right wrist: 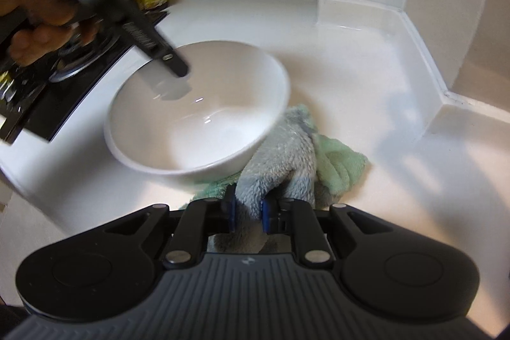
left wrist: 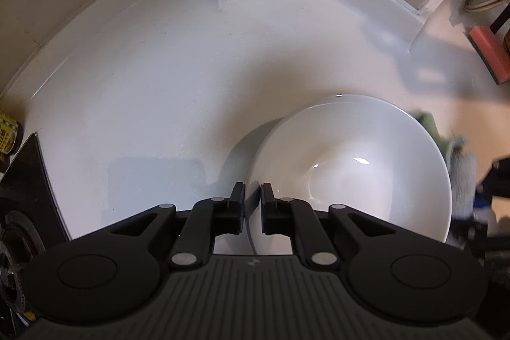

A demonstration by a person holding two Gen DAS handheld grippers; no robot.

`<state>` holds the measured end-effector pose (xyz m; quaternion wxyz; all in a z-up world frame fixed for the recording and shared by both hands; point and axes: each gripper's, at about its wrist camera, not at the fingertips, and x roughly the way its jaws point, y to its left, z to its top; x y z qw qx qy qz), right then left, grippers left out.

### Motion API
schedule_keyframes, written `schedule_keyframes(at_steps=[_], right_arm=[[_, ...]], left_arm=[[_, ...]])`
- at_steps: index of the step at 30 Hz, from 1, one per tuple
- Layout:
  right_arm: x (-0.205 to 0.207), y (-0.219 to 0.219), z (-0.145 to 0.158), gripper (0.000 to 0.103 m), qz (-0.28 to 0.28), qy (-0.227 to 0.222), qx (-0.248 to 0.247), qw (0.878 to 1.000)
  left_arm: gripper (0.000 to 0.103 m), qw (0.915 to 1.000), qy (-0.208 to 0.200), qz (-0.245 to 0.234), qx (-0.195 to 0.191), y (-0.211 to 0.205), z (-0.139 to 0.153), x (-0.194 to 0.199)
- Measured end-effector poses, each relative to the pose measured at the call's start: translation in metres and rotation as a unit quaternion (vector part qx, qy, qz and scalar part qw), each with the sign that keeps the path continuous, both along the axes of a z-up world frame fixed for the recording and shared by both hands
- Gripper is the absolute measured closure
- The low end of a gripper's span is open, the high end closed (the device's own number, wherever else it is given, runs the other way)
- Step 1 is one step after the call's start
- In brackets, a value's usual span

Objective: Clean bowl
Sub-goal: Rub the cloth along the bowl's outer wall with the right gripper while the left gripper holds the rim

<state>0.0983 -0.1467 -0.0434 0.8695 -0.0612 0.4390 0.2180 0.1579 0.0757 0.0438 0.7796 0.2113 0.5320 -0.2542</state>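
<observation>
You had the white bowl [right wrist: 197, 110] on the pale counter [right wrist: 366, 69], tipped so its mouth faced up and toward the right gripper [right wrist: 248, 212], with its far rim lifted and its near side down on the counter. As I read it, that tilt was there to give the cloth a way in. Your left gripper [left wrist: 252, 206] had one finger inside the bowl and one outside, the rim wall between them; its pads [left wrist: 238, 206] looked pinched onto that wall, steadying the bowl at the edge nearest the stove [right wrist: 47, 91]. The right gripper was pinching a fold of the grey-and-green cloth [right wrist: 287, 155], which lay bunched just beside the bowl, partly tucked under its near-right side, on the side away from the stove. The bowl being round, it had no long axis across the counter; its only axis ran through the mouth, leaning toward the cloth. The inside looked bare and glossy, and the cloth was not yet in it
</observation>
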Motion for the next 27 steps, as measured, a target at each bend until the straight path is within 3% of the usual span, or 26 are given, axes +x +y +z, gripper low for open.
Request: schedule_keyframes(at_steps=[5,10,13,15,20,23,27], right_arm=[[-0.012,0.014,0.006,0.090,0.037,-0.007,-0.021,0.999],[0.012,-0.011,0.007,0.090,0.004,-0.009,-0.015,1.000],[0.026,-0.025,0.006,0.090,-0.009,-0.019,-0.023,1.000],[0.034,-0.033,0.005,0.090,-0.013,-0.021,-0.022,0.999],[0.033,-0.030,0.004,0.090,0.014,-0.034,-0.033,0.999],[0.032,-0.025,0.002,0.090,0.019,-0.040,-0.042,0.998],[0.029,-0.021,0.003,0.090,0.026,-0.046,-0.056,0.997]], left_arm=[[0.095,0.9999,-0.004,0.009,0.012,0.003,-0.001,-0.012],[0.090,0.9995,0.013,0.029,0.006,0.009,0.000,-0.028],[0.080,0.9994,0.034,0.009,-0.003,0.008,-0.001,-0.038],[0.079,0.9993,0.036,0.002,-0.005,0.012,0.001,-0.033],[0.087,0.9999,-0.007,-0.006,0.004,0.007,0.007,-0.010],[0.095,0.9995,-0.010,-0.025,0.018,-0.004,0.004,0.002],[0.096,0.9998,-0.002,-0.008,0.016,-0.006,0.003,0.006]])
